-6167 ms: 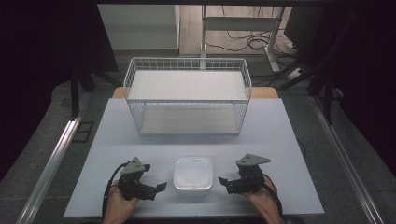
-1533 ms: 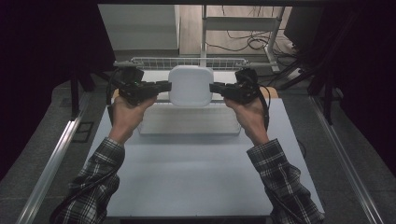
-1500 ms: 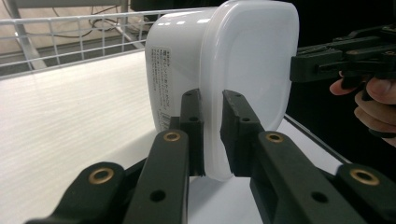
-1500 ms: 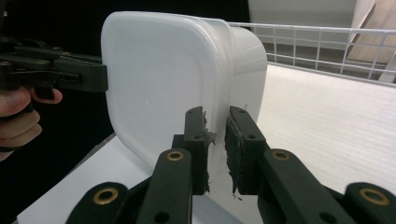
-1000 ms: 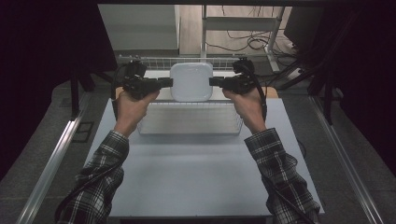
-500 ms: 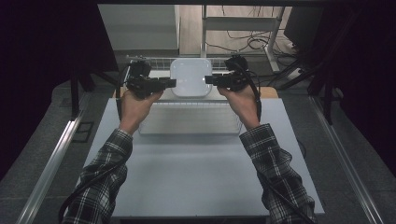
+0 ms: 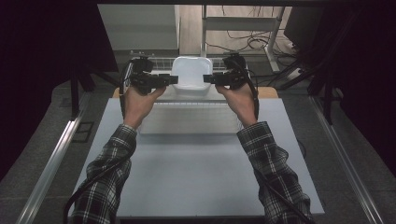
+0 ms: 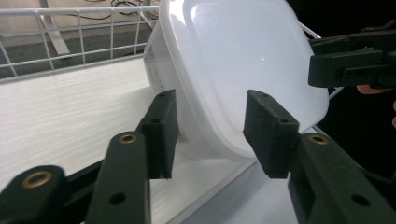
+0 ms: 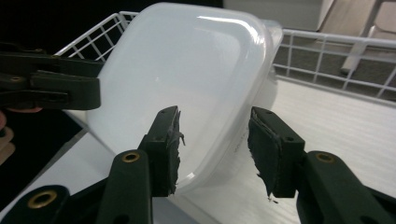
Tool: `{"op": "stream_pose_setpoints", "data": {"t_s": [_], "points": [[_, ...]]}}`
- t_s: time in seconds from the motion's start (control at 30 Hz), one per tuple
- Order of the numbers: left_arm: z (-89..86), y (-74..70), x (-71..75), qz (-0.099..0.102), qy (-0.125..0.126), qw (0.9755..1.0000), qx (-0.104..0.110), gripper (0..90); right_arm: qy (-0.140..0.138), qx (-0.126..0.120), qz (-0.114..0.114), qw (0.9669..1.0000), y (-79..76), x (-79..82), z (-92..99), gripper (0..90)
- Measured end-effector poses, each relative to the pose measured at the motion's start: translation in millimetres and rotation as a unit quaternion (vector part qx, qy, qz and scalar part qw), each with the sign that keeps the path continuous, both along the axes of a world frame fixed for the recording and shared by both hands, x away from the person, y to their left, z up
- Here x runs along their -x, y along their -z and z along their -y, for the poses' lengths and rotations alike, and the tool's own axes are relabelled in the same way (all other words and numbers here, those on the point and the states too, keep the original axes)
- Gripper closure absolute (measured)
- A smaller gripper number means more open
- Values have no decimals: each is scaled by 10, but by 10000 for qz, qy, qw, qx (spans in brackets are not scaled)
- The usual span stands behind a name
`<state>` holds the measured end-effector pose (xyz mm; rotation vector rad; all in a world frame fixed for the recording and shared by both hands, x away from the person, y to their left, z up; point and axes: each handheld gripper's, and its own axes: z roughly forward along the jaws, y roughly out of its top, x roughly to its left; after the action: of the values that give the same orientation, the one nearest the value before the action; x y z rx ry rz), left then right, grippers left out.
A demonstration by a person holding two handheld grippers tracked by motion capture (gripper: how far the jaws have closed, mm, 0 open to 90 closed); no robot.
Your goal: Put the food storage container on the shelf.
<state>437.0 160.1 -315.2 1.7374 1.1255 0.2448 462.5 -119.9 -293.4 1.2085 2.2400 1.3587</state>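
A white lidded plastic container (image 7: pixel 189 72) sits tilted inside the white wire basket (image 7: pixel 154 59), its lower edge on the basket's white floor (image 8: pixel 70 116). My left gripper (image 7: pixel 173 80) is at the container's left side and my right gripper (image 7: pixel 206 79) at its right. The left gripper (image 8: pixel 210 126) straddles the container (image 8: pixel 243 70) rim with gaps at both pads. The right gripper (image 9: pixel 215 140) likewise straddles the container (image 9: pixel 187 79) edge without pressing. Both pairs of jaws have just been opening. Each gripper view shows the other gripper farther off.
The basket stands at the far end of the pale table (image 7: pixel 196 168), its wire walls (image 9: pixel 327 51) around the container. Plaid-sleeved forearms (image 7: pixel 112 163) reach across the table. Cables and a metal frame (image 7: pixel 243 23) lie on the floor beyond.
The container has gone from the table's near edge to up over the basket and down into it. Over the last second both grippers' jaws have widened off its sides.
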Motion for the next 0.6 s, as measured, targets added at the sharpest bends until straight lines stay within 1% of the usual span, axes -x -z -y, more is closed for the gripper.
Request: {"op": "stream_pose_setpoints", "data": {"t_s": [0.07,0.17,0.27,0.3,0.4,0.47,0.5,0.53,0.57,0.6], "points": [[9,-7,-15,8,-21,10000,-4,523,109,128,97,9998,-6,-2,-22,530],[24,-21,-43,43,-111,9999,-46,511,249,209,218,9992,-8,-10,-52,535],[23,-20,-86,101,-210,9997,-93,495,353,213,293,9987,-5,-25,-79,543],[33,-14,-101,115,-287,9995,-33,487,383,220,321,9985,-4,-31,-88,543],[40,0,-129,195,-394,9990,-52,471,442,200,321,9983,3,-49,-97,543],[53,7,-123,310,-454,9984,-158,458,457,147,294,9984,7,-53,-89,538],[60,-2,-112,367,-519,9976,-260,438,465,103,276,9985,10,-53,-84,534],[55,-12,-94,449,-549,9970,-320,428,475,78,270,9985,11,-48,-76,527],[49,-16,-81,504,-551,9970,-214,416,469,57,288,9985,9,-38,-66,516],[29,-20,-73,495,-496,9974,-159,399,437,42,340,9985,6,-21,-51,498]]}}
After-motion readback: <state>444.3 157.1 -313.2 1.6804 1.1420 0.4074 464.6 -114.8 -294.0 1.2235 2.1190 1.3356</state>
